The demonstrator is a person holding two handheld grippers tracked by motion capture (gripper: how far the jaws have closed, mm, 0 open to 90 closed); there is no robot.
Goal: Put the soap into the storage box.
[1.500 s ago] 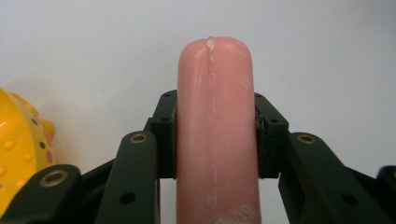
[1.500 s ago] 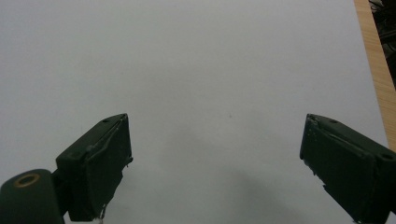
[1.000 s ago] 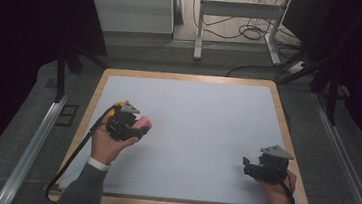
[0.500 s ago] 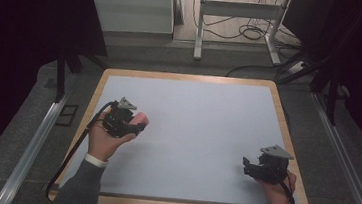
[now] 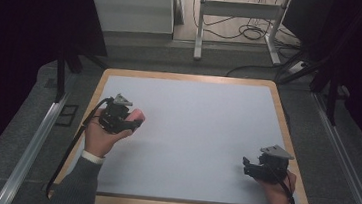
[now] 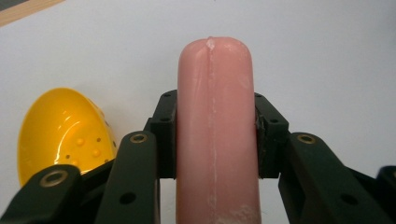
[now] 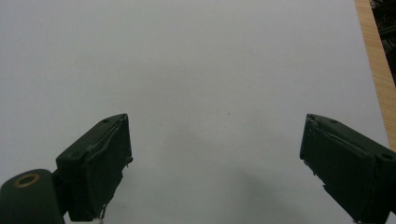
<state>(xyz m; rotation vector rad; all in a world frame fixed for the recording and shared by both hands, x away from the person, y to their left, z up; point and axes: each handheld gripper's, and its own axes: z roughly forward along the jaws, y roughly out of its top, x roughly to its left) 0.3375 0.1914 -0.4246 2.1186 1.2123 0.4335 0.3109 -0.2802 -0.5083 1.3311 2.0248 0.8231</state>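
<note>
Where jaws clamp, sausage [image 6: 215, 126] lengthwise, forward.

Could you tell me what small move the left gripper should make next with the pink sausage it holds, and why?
Probably lower it toward the white table sheet. The left gripper is shut on the pink sausage, the yellow object lies beside it, and the right gripper is open.

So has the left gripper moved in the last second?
Yes. The left gripper, shut on a pink sausage, has drifted toward the table's far edge.
</note>
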